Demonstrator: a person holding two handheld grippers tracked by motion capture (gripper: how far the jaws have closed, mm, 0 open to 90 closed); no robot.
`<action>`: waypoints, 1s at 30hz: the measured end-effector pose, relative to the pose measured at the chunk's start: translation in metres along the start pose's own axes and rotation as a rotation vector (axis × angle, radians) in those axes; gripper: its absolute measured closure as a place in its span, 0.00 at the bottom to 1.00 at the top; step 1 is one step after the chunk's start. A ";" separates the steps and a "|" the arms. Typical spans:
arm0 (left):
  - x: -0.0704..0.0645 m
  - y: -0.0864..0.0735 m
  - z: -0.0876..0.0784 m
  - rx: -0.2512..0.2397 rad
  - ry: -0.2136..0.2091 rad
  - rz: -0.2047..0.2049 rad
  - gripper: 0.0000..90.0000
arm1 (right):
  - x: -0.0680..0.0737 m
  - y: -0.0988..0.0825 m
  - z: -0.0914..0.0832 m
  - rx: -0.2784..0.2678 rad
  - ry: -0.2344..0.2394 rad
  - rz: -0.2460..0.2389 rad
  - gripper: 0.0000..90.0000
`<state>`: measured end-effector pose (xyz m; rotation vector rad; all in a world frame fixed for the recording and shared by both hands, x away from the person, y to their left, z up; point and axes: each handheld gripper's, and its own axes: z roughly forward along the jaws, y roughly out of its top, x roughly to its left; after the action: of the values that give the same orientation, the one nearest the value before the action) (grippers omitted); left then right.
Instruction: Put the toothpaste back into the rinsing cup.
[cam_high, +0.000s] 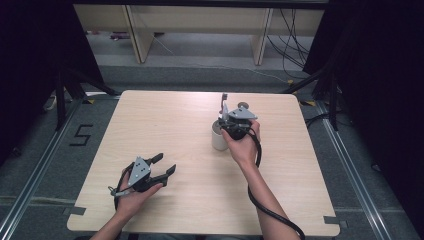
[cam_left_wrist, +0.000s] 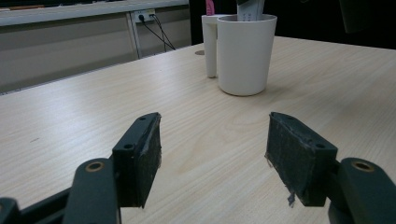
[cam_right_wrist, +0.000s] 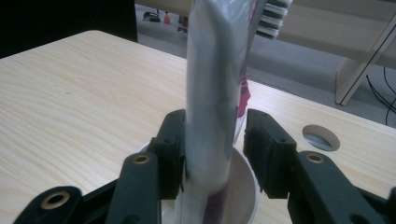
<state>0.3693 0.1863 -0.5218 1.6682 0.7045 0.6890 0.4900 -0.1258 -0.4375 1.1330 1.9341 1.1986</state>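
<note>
- Right gripper view: right gripper (cam_right_wrist: 212, 149) stands half open around a toothpaste tube (cam_right_wrist: 212, 93) in the white cup (cam_right_wrist: 247, 186).
- Left gripper (cam_left_wrist: 212, 154) rests open, holding nothing.

- I count one cup (cam_high: 218, 139) near the table's (cam_high: 165, 125) far right corner.
- One tube (cam_right_wrist: 212, 93) in it.
- One toothbrush (cam_right_wrist: 261, 28) in it.
- Two grippers: left (cam_high: 161, 169), right (cam_high: 231, 121).

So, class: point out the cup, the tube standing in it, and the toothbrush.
cup (cam_left_wrist: 243, 56), left gripper view, on its front wall.
tube (cam_right_wrist: 212, 88), right gripper view, mid-body.
toothbrush (cam_right_wrist: 273, 18), right gripper view, on the bristles.
</note>
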 end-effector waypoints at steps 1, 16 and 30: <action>0.000 0.000 0.000 0.001 -0.002 0.000 0.39 | -0.002 0.000 0.000 -0.013 0.005 -0.009 0.61; 0.000 0.000 0.000 0.002 -0.001 -0.001 0.39 | -0.004 0.001 -0.008 0.012 0.041 -0.002 0.46; 0.000 0.000 0.000 0.002 -0.001 0.000 0.39 | -0.012 -0.004 -0.029 0.018 0.074 -0.018 0.42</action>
<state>0.3693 0.1864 -0.5217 1.6696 0.7050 0.6876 0.4710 -0.1487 -0.4281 1.0924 2.0099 1.2324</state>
